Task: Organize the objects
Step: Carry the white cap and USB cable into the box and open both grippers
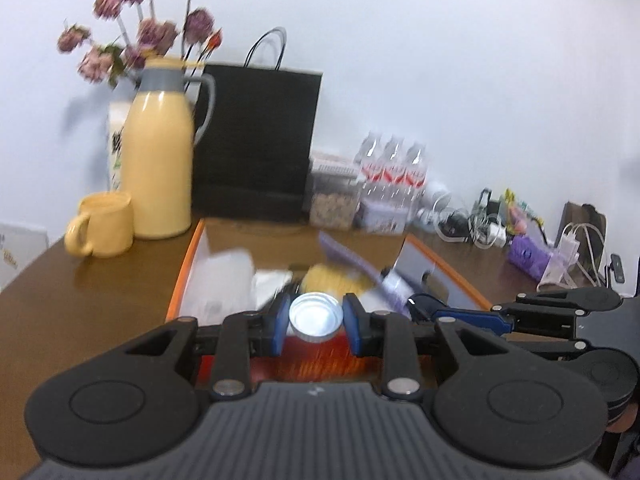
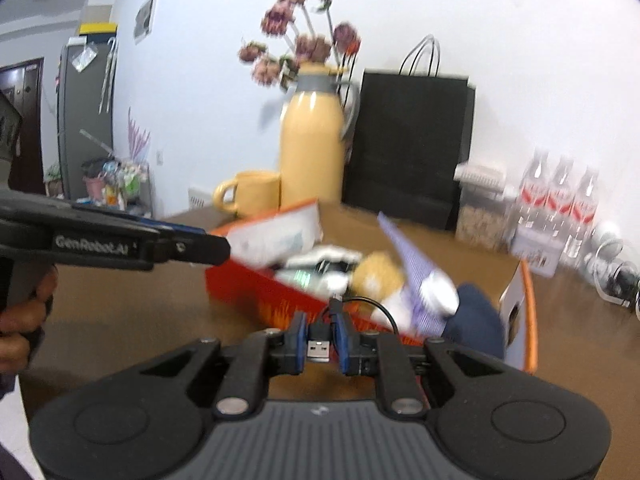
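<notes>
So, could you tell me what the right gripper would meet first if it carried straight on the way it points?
Probably the orange box: the right gripper, shut on a USB cable, points at its near wall, with clutter just inside. Depth is hard to judge through the blur.

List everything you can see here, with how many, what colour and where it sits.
Box: one, orange, table centre, full of items.
Small jar: one, silver lid, in left gripper.
USB plug: one, black cable, in right gripper.
Thermos: one, yellow, back left.
Mug: one, yellow, beside thermos.
Paper bag: one, black, by wall.
Water bottles: three, clear, right of bag.
Flowers: pink bunch, behind thermos.
Left gripper: shut.
Right gripper: shut.
</notes>
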`<action>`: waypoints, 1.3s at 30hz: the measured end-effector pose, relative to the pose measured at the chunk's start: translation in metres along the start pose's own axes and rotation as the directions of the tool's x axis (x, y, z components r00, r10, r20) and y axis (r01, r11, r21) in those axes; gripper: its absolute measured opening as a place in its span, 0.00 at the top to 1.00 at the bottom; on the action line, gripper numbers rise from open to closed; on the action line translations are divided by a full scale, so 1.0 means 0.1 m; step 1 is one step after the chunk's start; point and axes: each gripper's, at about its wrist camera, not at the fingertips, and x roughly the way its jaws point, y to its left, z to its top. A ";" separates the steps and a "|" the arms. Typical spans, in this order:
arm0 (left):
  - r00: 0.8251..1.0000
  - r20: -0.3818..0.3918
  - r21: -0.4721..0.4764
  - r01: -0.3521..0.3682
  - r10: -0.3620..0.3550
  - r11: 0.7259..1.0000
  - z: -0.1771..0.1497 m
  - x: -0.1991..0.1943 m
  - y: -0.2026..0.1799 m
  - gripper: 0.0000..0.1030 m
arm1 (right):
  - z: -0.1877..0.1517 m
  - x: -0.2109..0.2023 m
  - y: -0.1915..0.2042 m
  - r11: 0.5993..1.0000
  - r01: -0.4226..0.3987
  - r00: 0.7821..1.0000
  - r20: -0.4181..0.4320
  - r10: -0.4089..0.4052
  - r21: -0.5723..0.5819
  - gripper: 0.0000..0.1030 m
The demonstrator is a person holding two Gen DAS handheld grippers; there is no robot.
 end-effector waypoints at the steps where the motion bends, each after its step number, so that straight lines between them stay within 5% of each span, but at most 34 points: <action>1: 1.000 0.010 0.004 0.003 -0.003 1.000 0.05 0.02 -0.01 0.71 | 0.05 0.00 -0.02 1.000 0.008 1.000 0.014 -0.008 0.002 0.86; 16: 0.997 0.073 -0.014 -0.029 0.030 0.999 0.53 0.82 -0.05 0.71 | 0.53 0.49 -0.56 0.982 0.145 0.980 0.120 -0.159 0.123 0.86; 30: 0.993 -0.001 -0.019 -0.118 0.118 0.993 0.29 1.40 0.15 0.71 | 0.20 0.89 -0.85 0.966 0.173 0.981 0.049 -0.185 0.190 0.86; 32: 0.991 0.010 -0.014 -0.134 0.134 0.991 0.26 1.38 0.16 0.57 | 0.18 0.90 -0.82 0.966 0.174 0.981 0.046 -0.186 0.189 0.85; 35: 0.988 0.049 -0.018 -0.146 0.147 0.989 0.25 1.32 0.16 0.06 | 0.15 0.90 -0.82 0.964 0.179 0.981 0.042 -0.191 0.199 0.84; 37: 0.983 0.089 -0.023 -0.161 0.162 0.987 0.26 1.26 0.17 0.00 | 0.14 0.90 -0.81 0.963 0.179 0.980 0.044 -0.192 0.203 0.64; 39: 0.981 0.095 -0.031 -0.164 0.167 0.986 0.27 1.24 0.18 0.00 | 0.14 0.88 -0.80 0.961 0.186 0.978 0.056 -0.202 0.206 0.12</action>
